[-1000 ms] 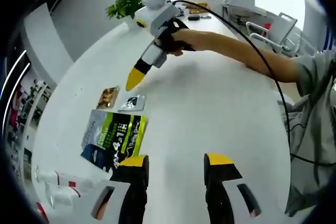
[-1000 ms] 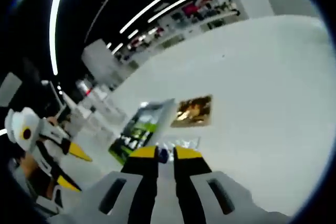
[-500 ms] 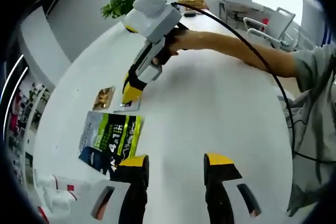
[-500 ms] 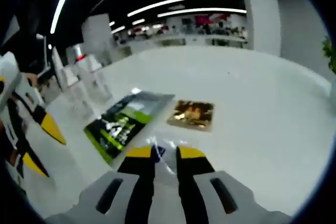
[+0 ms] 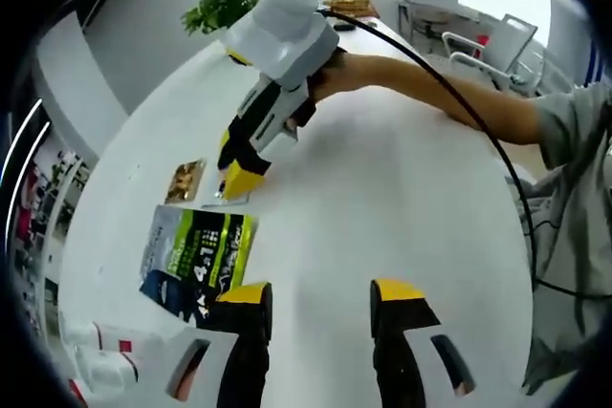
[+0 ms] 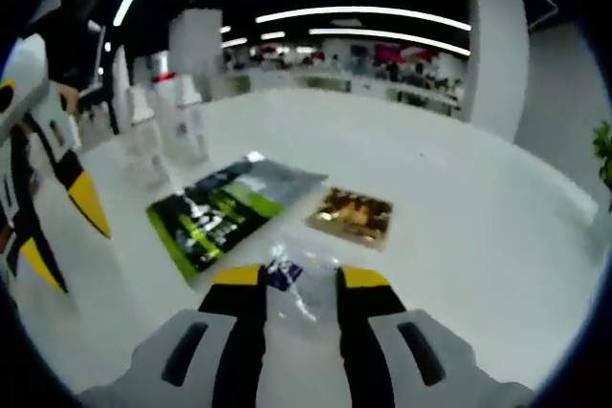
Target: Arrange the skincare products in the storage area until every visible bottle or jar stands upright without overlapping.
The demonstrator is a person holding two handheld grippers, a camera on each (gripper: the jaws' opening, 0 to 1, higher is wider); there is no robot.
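In the left gripper view, the left gripper (image 5: 314,305) hangs over bare white table (image 5: 402,188) with its jaws apart and nothing between them. The right gripper (image 5: 239,177) reaches down to a small clear sachet (image 5: 222,196) lying flat beside a gold sachet (image 5: 184,180), with a green and black pouch (image 5: 198,257) just below them. White bottles (image 5: 96,355) sit at the table edge; can't tell if anything's in them. In the right gripper view, the right gripper (image 6: 295,279) has its jaws parted around the clear sachet (image 6: 287,274), not clamped as far as I can tell. I'd say pinch it near one edge, since thin film slips. Upright bottles (image 6: 177,121) stand beyond the pouch (image 6: 225,212).
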